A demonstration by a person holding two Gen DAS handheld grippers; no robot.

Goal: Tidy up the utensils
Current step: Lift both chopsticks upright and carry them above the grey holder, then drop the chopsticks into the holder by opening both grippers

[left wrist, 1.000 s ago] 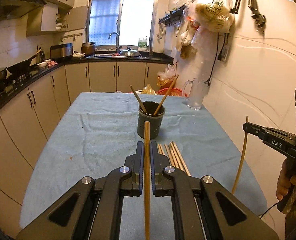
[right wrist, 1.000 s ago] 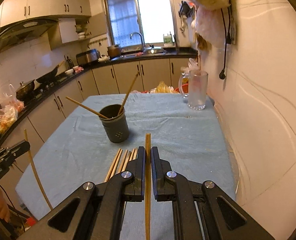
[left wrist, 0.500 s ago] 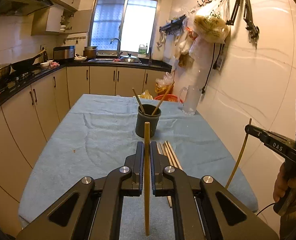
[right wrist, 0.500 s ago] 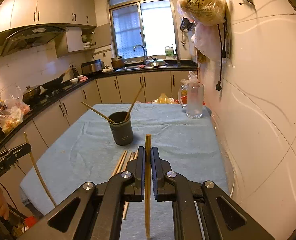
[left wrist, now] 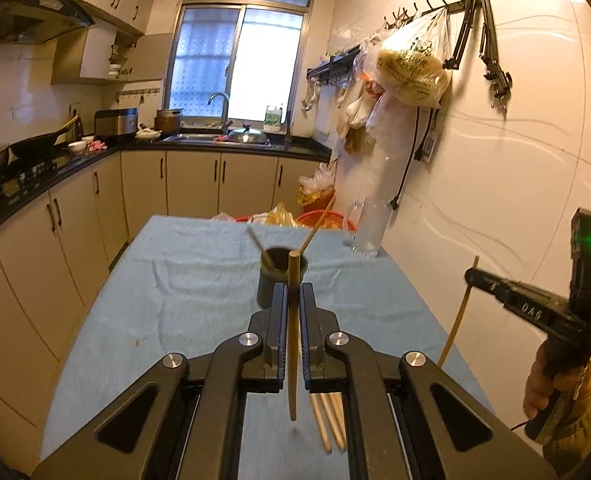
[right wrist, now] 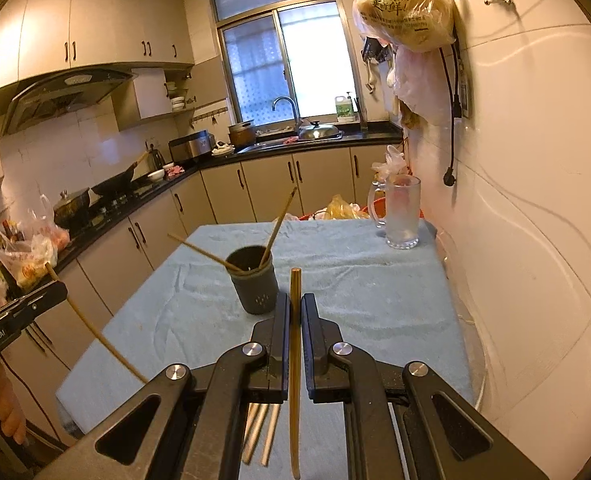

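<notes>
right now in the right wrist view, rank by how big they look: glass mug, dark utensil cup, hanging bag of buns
1. hanging bag of buns
2. glass mug and dark utensil cup: look alike, and the cup sits nearer the camera, so unranked.

The right gripper (left wrist: 471, 276) reads "DAS"; the left gripper (right wrist: 61, 290) reads "GenRobot.AI".

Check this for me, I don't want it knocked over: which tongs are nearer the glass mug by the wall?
Right. The right tongs have the glass mug ahead, slightly to their right; the left tongs sit farther off, the mug smaller and well to their right.
</notes>
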